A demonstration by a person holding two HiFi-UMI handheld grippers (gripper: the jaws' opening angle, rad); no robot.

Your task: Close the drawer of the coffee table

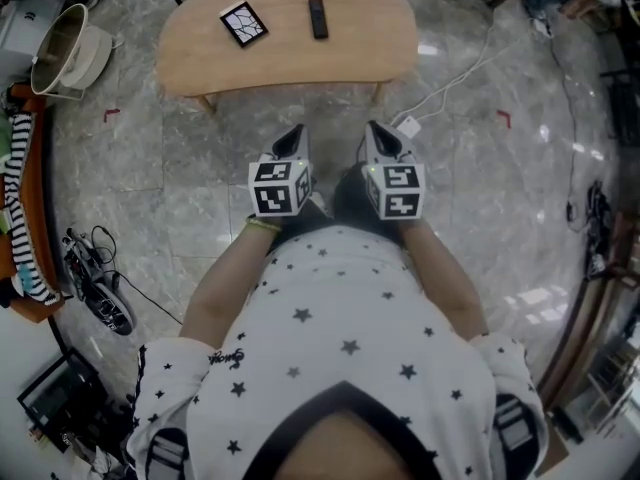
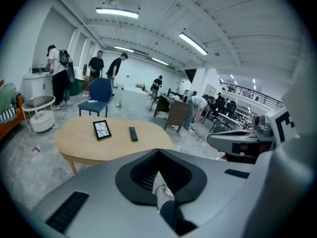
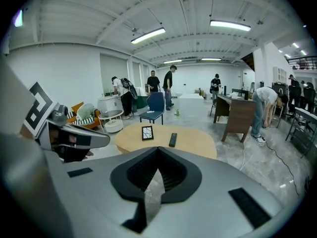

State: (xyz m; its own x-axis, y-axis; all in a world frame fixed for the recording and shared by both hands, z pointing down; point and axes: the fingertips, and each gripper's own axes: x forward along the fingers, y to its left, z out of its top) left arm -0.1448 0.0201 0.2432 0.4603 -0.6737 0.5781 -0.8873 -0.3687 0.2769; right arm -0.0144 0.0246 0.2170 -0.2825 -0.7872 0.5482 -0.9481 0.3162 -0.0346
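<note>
Both grippers are hanging side by side close to the person's body, pointing forward and down. The left gripper [image 1: 293, 136] is showing its jaws pressed together with nothing between them. The right gripper [image 1: 378, 134] is doing the same: closed and empty. Neither is touching anything.

The coffee table [image 1: 370, 43] is standing well ahead of both grippers, with bare floor [image 1: 200, 168] lying between. No drawer is showing, and the table edge facing the grippers is reading as one unbroken line with nothing jutting out. Judgement: the drawer is either already pushed in or sitting on a side that no view is covering, and I cannot tell which. The closing push is not under way at this moment.

If the drawer is standing open out of view, the next move is calling for stepping up to the table, finding the drawer front and pressing it squarely with closed jaws.

Around: a framed panel [image 1: 243, 23] is lying on the table ahead of the left gripper, and a remote [image 1: 318, 18] ahead of the gap between the two grippers. A white cable [image 1: 455, 73] is trailing over the floor ahead and to the right of the right gripper — a likely trip risk when stepping in. A blue chair [image 2: 99, 94] and people [image 2: 96, 66] are standing beyond the table, well clear.
</note>
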